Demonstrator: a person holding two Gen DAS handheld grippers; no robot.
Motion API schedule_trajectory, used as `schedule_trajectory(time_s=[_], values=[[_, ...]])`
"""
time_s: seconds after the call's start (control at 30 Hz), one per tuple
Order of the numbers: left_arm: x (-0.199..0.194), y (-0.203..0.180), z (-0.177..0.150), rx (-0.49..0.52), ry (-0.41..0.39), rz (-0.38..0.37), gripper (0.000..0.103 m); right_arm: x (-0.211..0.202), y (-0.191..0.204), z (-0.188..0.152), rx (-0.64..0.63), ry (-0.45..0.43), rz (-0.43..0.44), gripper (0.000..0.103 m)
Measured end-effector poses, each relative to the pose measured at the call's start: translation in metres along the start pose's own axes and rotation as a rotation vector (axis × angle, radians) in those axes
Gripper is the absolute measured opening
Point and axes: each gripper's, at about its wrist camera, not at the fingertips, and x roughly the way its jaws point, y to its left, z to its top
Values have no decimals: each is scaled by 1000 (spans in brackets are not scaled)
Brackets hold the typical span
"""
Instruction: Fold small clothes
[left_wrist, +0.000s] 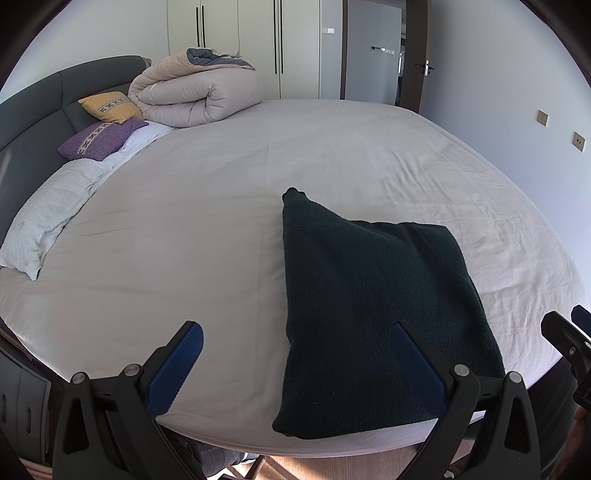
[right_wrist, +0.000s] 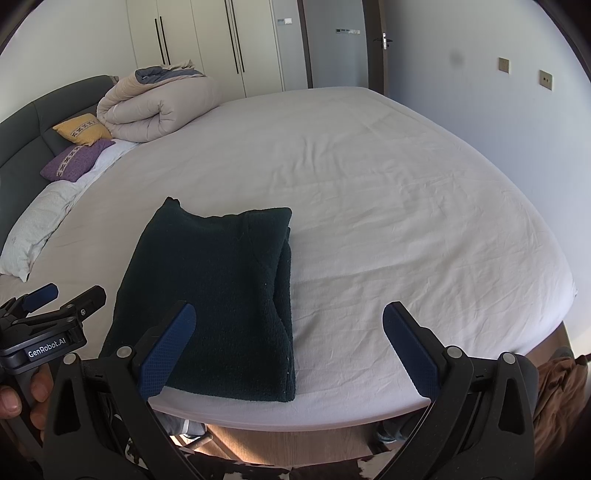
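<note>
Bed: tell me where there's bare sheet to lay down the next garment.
Most of the bed is bare: the broad stretch right of the folded dark sweater out to the far edge, and the strip between the sweater and the white pillow. The headboard end is crowded with the rolled duvet and the yellow cushion and purple cushion.

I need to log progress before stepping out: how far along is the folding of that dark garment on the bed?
Done: the dark green knit garment lies on the bed sheet as a compact layered rectangle near the front edge. In hand: nothing; the left gripper and right gripper are both open, with nothing between their fingers. Left: one corner pokes out at the far end and could be tidied; no other small clothes are in view.
</note>
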Motion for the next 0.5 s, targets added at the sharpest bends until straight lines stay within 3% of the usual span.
schedule_trajectory(time_s=[0.5], values=[[1,1,-1,-2,2,-2,103,1,0,1,0,5,2,103]])
